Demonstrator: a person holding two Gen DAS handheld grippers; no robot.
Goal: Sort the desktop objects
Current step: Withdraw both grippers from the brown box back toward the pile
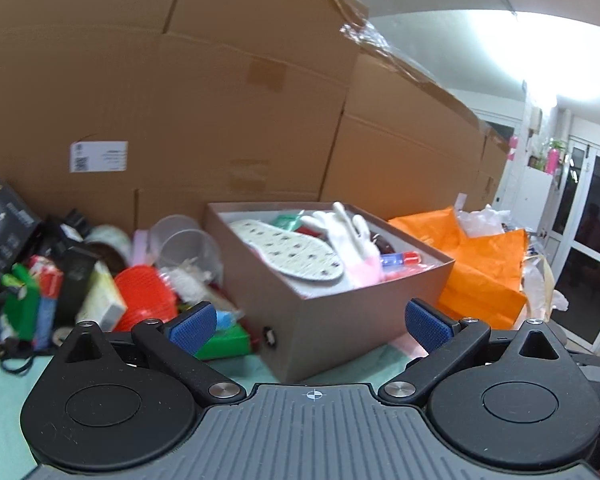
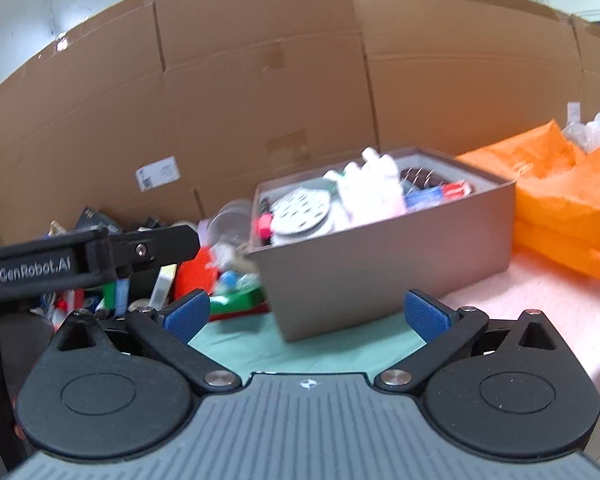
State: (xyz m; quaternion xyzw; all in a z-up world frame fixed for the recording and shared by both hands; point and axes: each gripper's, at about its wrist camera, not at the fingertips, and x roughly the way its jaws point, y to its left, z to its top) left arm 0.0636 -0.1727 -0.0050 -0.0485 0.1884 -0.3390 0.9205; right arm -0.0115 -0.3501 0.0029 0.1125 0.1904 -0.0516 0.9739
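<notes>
A brown open box (image 1: 340,312) (image 2: 380,264) stands on the table, filled with a spotted insole (image 1: 288,254) (image 2: 300,210), white gloves (image 1: 348,236) (image 2: 370,188) and small red and blue items. My left gripper (image 1: 310,322) is open with nothing between its blue pads, a little in front of the box. Facing the box's near corner, my right gripper (image 2: 308,316) is open too and holds nothing. Part of the left gripper's black body shows at the left edge of the right wrist view. A heap of mixed objects (image 1: 100,292) (image 2: 204,276) lies left of the box.
Tall cardboard cartons (image 1: 220,92) (image 2: 280,80) wall off the back of the table. Orange bags (image 1: 480,268) (image 2: 568,200) lie right of the box. Clear plastic cups (image 1: 184,244) stand behind the heap. The table has a green cover (image 2: 300,348) and a pink one (image 2: 540,300).
</notes>
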